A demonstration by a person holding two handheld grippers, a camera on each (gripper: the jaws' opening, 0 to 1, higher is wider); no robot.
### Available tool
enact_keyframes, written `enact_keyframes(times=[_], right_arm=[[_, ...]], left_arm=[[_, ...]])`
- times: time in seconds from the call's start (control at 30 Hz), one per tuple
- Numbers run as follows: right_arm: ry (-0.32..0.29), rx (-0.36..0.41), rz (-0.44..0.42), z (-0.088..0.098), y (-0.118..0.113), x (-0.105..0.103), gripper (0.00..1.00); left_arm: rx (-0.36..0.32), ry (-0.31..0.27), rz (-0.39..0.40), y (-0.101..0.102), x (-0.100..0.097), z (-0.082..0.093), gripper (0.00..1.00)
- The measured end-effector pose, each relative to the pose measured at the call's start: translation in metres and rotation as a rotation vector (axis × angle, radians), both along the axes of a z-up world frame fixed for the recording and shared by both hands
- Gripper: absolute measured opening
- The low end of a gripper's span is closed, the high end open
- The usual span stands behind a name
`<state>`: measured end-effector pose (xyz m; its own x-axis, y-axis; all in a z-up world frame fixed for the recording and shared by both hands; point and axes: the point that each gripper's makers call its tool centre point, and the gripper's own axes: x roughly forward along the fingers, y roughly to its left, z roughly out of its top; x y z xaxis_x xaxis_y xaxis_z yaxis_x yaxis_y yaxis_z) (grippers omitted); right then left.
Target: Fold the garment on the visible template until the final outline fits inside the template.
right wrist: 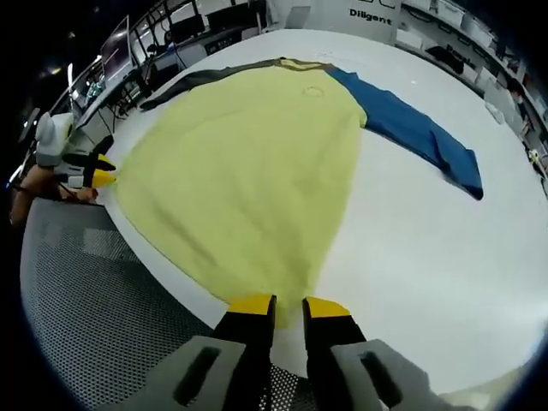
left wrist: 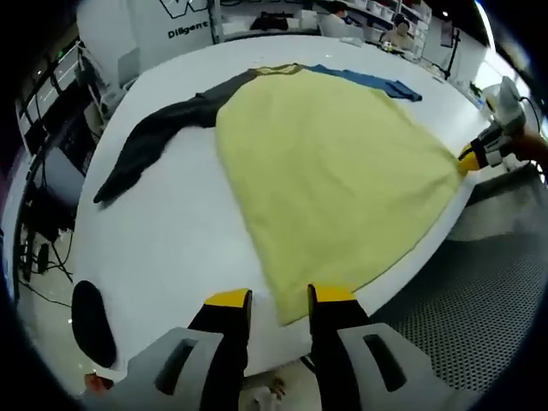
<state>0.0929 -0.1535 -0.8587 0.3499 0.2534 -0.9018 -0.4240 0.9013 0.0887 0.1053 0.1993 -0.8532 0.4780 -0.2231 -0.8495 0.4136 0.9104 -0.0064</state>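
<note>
Nearest in the left gripper view, the left gripper (left wrist: 280, 299) pinched one bottom corner of the yellow garment (left wrist: 330, 167), its yellow-tipped jaws standing close on either side of the cloth right at the near edge of the white table (left wrist: 184, 231). The right gripper view showed the same on the other side: the right gripper (right wrist: 288, 307) had its jaws drawn in on the other hem corner of the garment (right wrist: 248, 163), where the cloth narrowed to a point at the table (right wrist: 428, 248) edge. Each gripper also appeared in the other's view, at the far corner of the hem, the right gripper (left wrist: 468, 158) with a hand behind it, the left gripper (right wrist: 103, 178) likewise. Between the two corners the yellow body lay spread flat on the tabletop, widening from the hem and running away toward a collar at the far end. A dark grey sleeve (left wrist: 158, 133) stretched out to one side and a blue sleeve (right wrist: 415, 128) to the other, both lying flat on the table. Below the table edge was a grey perforated floor mat (right wrist: 103, 291). A black oval object (left wrist: 92, 324) sat low beside the table; I could not tell what it was. Farthest off stood desks, monitors and a white panel (left wrist: 167, 26) with lettering.
</note>
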Motion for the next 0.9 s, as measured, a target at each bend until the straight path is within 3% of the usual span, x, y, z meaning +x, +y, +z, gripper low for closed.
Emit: enact_keyframes(times=[0.1, 0.13, 0.23, 0.27, 0.37, 0.43, 0.6, 0.8, 0.9], right_arm=[[-0.027, 0.025, 0.003, 0.007, 0.002, 0.005, 0.25], [-0.043, 0.033, 0.004, 0.009, 0.003, 0.008, 0.29], [-0.075, 0.061, 0.006, 0.014, 0.006, 0.014, 0.43], [-0.098, 0.081, -0.017, 0.018, 0.008, 0.019, 0.5], [-0.157, 0.118, -0.037, 0.029, 0.011, 0.029, 0.67], [-0.178, 0.131, -0.045, 0.033, 0.011, 0.033, 0.73], [-0.226, 0.159, -0.061, 0.042, 0.009, 0.044, 0.87], [-0.278, 0.207, -0.089, 0.054, 0.005, 0.058, 0.99], [-0.351, 0.198, -0.124, 0.064, -0.008, 0.075, 0.99]], left_arm=[[-0.005, -0.038, 0.023, 0.002, 0.006, 0.005, 0.37], [-0.024, -0.078, 0.046, 0.001, 0.012, 0.011, 0.42], [-0.053, -0.12, 0.079, 0.0, 0.018, 0.018, 0.69], [-0.06, -0.131, 0.081, -0.001, 0.019, 0.021, 0.74], [-0.081, -0.155, 0.092, -0.001, 0.023, 0.027, 0.79], [-0.143, -0.168, 0.107, -0.009, 0.027, 0.033, 0.84], [-0.172, -0.212, 0.101, -0.016, 0.032, 0.043, 0.95], [-0.184, -0.275, 0.095, -0.018, 0.04, 0.054, 0.99], [-0.185, -0.299, 0.1, -0.018, 0.042, 0.059, 0.99]])
